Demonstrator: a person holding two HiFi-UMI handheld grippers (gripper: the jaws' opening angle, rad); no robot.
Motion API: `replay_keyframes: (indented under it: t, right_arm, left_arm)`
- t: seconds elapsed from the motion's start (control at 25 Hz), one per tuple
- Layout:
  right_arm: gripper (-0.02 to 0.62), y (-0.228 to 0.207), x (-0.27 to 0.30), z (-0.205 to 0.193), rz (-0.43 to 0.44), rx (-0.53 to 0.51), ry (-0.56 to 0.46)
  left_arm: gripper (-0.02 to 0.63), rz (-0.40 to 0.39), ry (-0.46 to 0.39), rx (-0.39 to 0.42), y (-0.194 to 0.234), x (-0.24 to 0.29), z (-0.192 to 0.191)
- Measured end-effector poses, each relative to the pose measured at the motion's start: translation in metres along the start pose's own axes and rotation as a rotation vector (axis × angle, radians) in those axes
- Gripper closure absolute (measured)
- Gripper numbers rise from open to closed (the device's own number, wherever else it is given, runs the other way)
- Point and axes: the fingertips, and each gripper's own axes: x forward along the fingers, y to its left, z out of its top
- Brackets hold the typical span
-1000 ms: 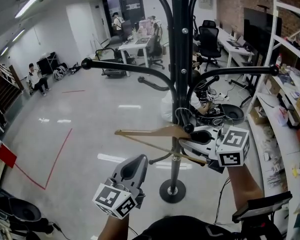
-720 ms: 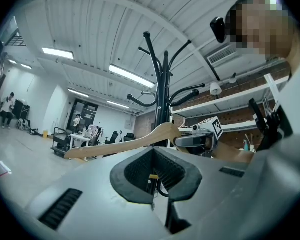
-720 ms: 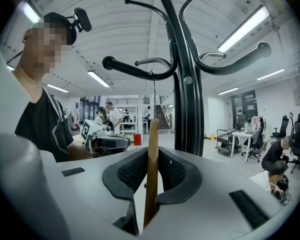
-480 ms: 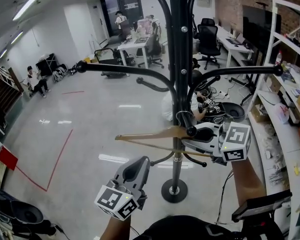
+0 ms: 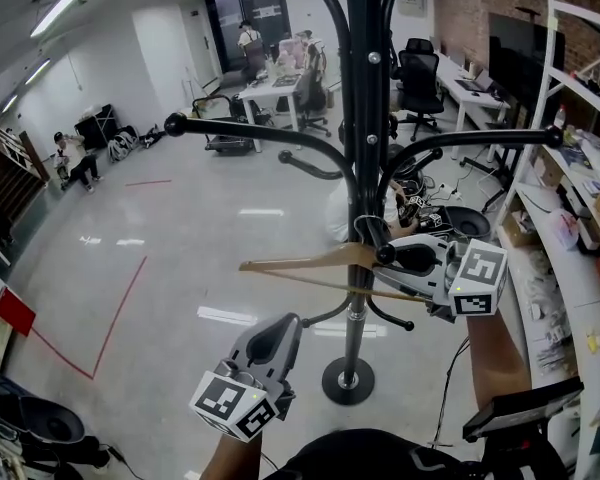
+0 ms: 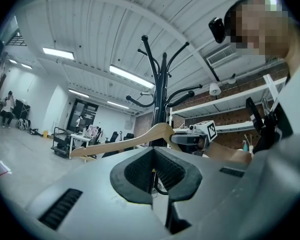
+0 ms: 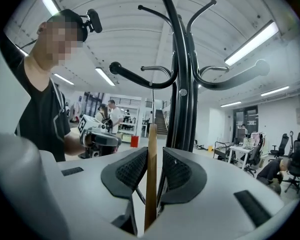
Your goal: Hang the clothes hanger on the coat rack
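A wooden clothes hanger (image 5: 310, 261) hangs level beside the black coat rack (image 5: 358, 118), its wire hook (image 5: 363, 230) close around the pole next to a ball-tipped lower arm (image 5: 385, 255). My right gripper (image 5: 395, 258) is at the hanger's right half. In the right gripper view the hanger (image 7: 151, 184) stands edge-on between the pads, with a slit on its right side; the jaws have just been opening. My left gripper (image 5: 276, 330) hangs lower left, shut and empty, clear of the hanger (image 6: 125, 143).
White shelving (image 5: 565, 218) with boxes and clutter runs along the right. The rack's round base (image 5: 348, 380) stands on the glossy floor, cables beside it. Desks and office chairs (image 5: 280, 88) stand far back, with people near the door and left wall.
My right gripper and the hanger have shifted slightly up and to the right, and the hanger has rolled closer to level. The left gripper has stayed put.
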Motion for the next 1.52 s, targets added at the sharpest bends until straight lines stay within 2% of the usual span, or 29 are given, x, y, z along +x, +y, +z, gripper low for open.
replay_keyframes:
  t: [0.64, 0.92, 1.08, 1.36, 1.52]
  right_arm:
    - [0.492, -0.004, -0.019, 0.011, -0.043, -0.061, -0.052]
    - [0.485, -0.007, -0.034, 0.022, -0.070, -0.059, -0.131]
    - [0.486, -0.012, -0.048, 0.033, -0.132, -0.046, -0.202]
    - [0.486, -0.003, -0.075, 0.045, -0.229, -0.061, -0.231]
    - [0.486, 0.021, -0.096, 0.046, -0.330, -0.033, -0.238]
  left_arm:
    - [0.604, 0.029, 0.000, -0.004, -0.004, -0.013, -0.001]
    - [0.604, 0.036, 0.006, 0.002, -0.009, -0.020, 0.000]
    - [0.604, 0.039, 0.008, 0.006, -0.012, -0.024, 0.001]
    - [0.604, 0.046, -0.004, 0.035, -0.022, -0.032, 0.011]
    - [0.604, 0.040, -0.023, 0.028, -0.039, -0.043, 0.016]
